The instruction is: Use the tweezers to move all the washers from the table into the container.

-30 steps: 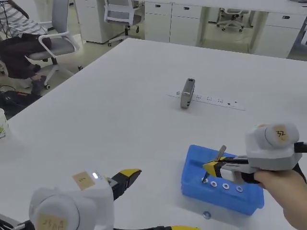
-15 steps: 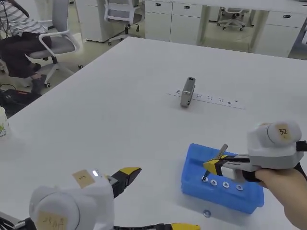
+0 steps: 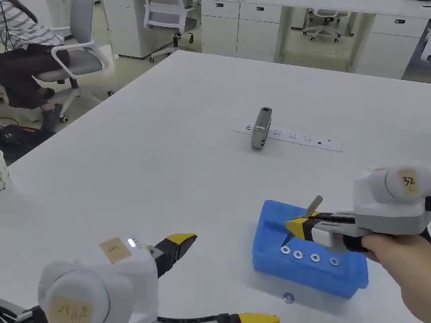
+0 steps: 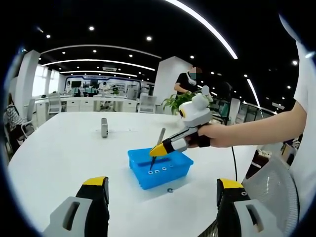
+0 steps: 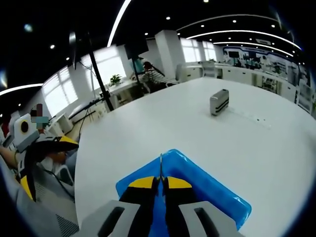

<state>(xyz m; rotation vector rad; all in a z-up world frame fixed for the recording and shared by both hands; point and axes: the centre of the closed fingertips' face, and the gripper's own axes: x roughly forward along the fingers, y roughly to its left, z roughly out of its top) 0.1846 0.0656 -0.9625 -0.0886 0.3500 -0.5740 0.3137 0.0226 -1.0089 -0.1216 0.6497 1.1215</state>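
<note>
On the white surface, the blue container now holds 4 washers. Your right gripper, fingers pinched on the tweezers, has just lifted them clear of the newest 1. Your left gripper idles, fingers wide. 1 washer waits on the surface, just beside the container's near wall.

The container is blue, the washers silvery, the table white (the block grey).

So the right gripper pinches the tweezers over the blue container, four washers in a row inside. One loose washer sits just in front, by the tabletop's near edge. The left gripper has its jaws spread wide.
</note>
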